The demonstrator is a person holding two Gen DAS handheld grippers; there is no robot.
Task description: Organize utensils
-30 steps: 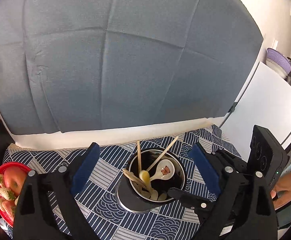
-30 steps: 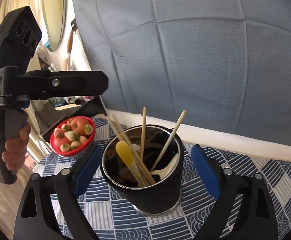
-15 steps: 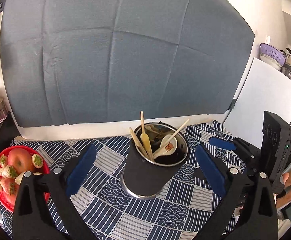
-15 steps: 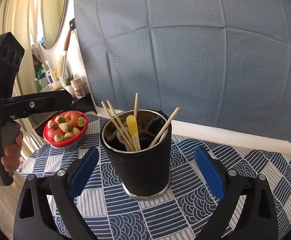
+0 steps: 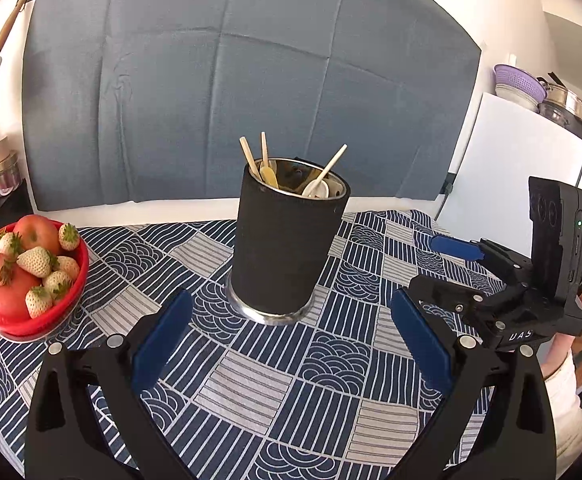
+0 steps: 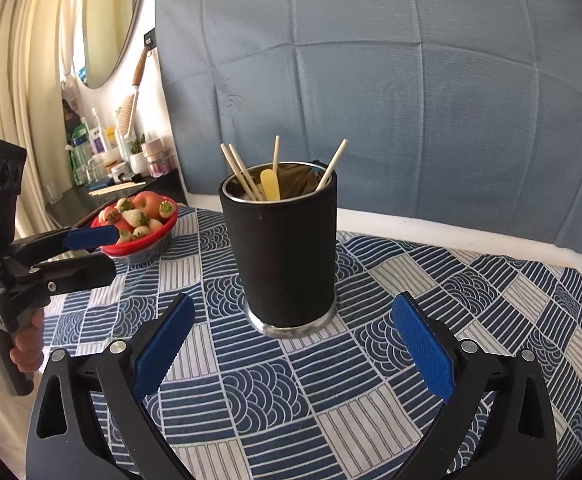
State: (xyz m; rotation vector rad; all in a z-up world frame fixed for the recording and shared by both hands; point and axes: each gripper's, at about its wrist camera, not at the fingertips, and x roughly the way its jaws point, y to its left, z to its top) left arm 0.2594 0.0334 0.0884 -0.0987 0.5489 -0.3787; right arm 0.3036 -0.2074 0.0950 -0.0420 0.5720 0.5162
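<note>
Two sets of tongs hang over the worktop, both spread wide and gripping nothing: the left tongs (image 5: 289,344) and the right tongs (image 6: 291,346). Between and beyond each pair's blue pads stands one black utensil holder (image 6: 281,252) near the middle of the patterned tablecloth (image 6: 371,380). It holds four wooden chopsticks (image 6: 243,172), one yellow spoon (image 6: 270,186) and one white spoon (image 5: 316,189); their lower ends are hidden inside. One red fruit bowl (image 5: 31,276) sits by the left edge, its fruit partly overlapping.
</note>
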